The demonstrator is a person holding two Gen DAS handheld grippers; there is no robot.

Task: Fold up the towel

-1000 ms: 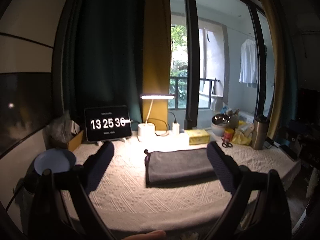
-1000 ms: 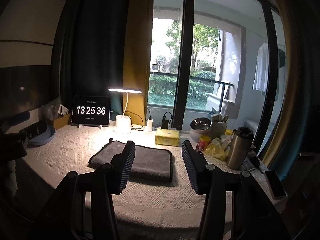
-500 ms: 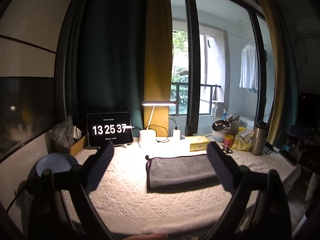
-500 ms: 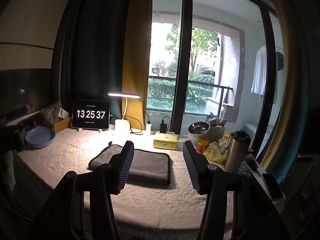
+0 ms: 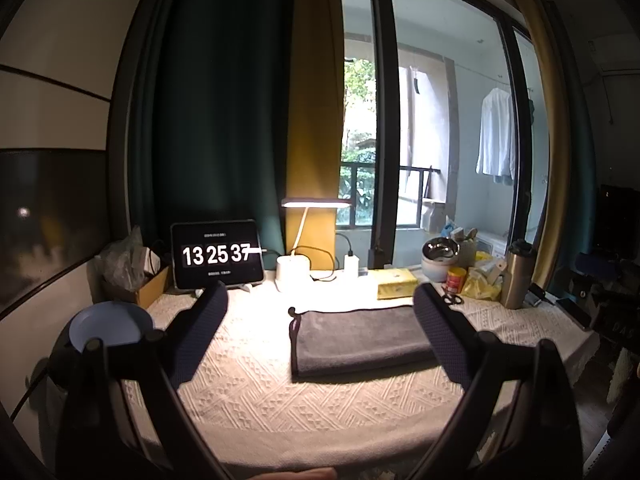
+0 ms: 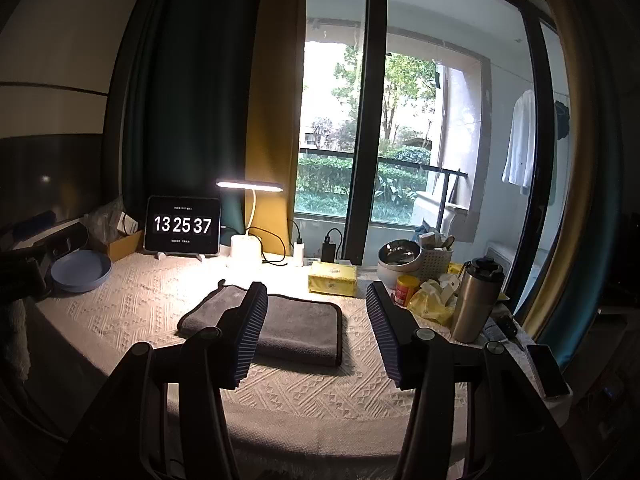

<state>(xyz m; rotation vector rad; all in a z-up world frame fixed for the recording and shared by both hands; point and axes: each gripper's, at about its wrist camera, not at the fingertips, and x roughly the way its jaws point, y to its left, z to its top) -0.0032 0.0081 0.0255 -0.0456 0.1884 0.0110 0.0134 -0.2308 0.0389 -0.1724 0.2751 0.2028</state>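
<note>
On the table [image 5: 256, 392], folded towel [image 5: 360, 340] unmoved, both grippers' fingers [image 6: 252, 336] farther back.

Both fisheye views were dim overall, with strong barrel distortion bending the window frames [image 6: 366, 120] and dark vignetting at the corners. A lit desk lamp [image 5: 316, 202] cast a warm, overexposed pool on the desk [image 5: 256, 384] beneath it, while daylight entered through the window behind. The towel [image 5: 360, 336] threw a dark shadow along its near edge. The clock display [image 6: 183, 225] glowed sharply; the foreground tools appeared as near-silhouettes.
</note>
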